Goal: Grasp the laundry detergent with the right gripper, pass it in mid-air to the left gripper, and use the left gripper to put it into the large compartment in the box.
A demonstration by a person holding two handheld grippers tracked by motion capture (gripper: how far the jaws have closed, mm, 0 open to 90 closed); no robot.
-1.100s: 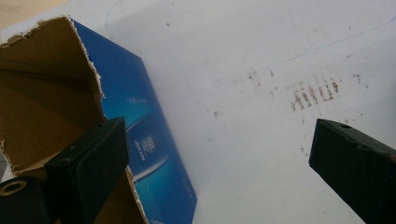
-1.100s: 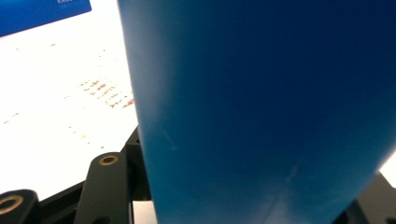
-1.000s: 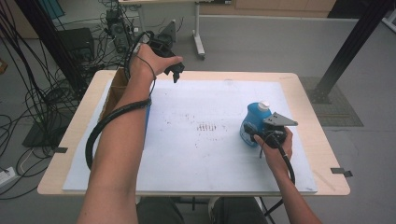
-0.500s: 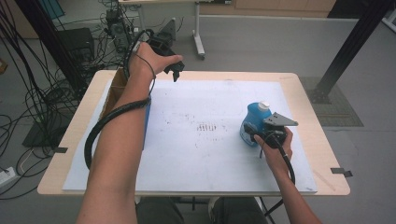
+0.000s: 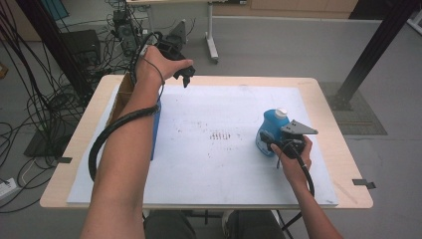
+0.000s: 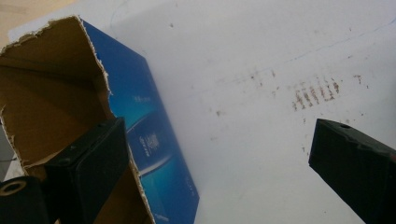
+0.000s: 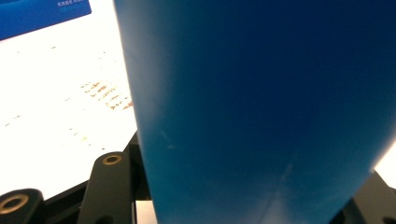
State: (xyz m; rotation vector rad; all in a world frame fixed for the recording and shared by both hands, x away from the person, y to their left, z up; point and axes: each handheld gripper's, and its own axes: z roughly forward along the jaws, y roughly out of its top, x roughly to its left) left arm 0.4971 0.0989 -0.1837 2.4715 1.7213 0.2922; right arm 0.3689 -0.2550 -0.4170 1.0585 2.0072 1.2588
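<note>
On the white sheet, high view: blue bottle (image 5: 270, 130) stands upright at the right, white cap up, right gripper (image 5: 272, 143) clamped on its near side. The torn blue carton (image 5: 155, 130) lies well apart to the left, partly hidden by the left forearm; left gripper (image 5: 185, 74) hovers beyond it.

Left gripper view: jaws spread, empty; carton (image 6: 140, 135) mouth open just below.

Right gripper view: bottle (image 7: 261, 107) wall between the jaws; carton corner (image 7: 42, 14) far left. Nothing stands between.
</note>
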